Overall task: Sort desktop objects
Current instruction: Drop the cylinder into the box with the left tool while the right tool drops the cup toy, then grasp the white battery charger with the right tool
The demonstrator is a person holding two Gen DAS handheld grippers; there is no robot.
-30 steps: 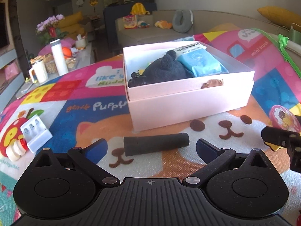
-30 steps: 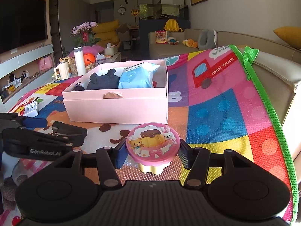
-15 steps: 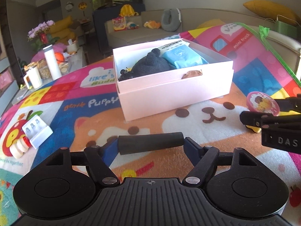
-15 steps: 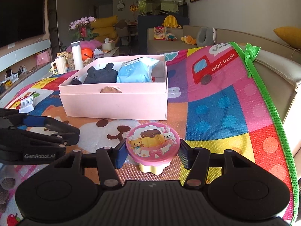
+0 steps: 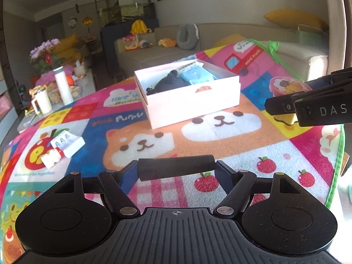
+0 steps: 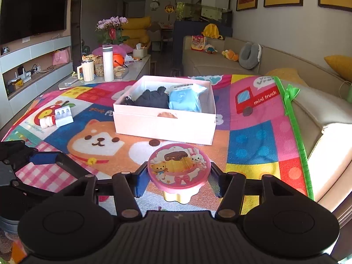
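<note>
The right gripper (image 6: pixel 177 179) is clamped on a small round tin (image 6: pixel 177 168) with a pink cartoon lid and a yellow base, its 2 fingers pressed against the tin's sides, the tin held above the colourful play mat (image 6: pixel 253 140). Beyond it an open pink box (image 6: pixel 162 127) sits on the mat, holding a dark cloth item (image 6: pixel 151 98) beside a blue packet (image 6: pixel 184 99). At the left edge the left gripper (image 6: pixel 44 160) grips a black cylinder (image 6: pixel 70 164). Farther left on the mat lies a white holder (image 6: pixel 63 116) touching a small white and red object (image 6: pixel 46 122).
</note>
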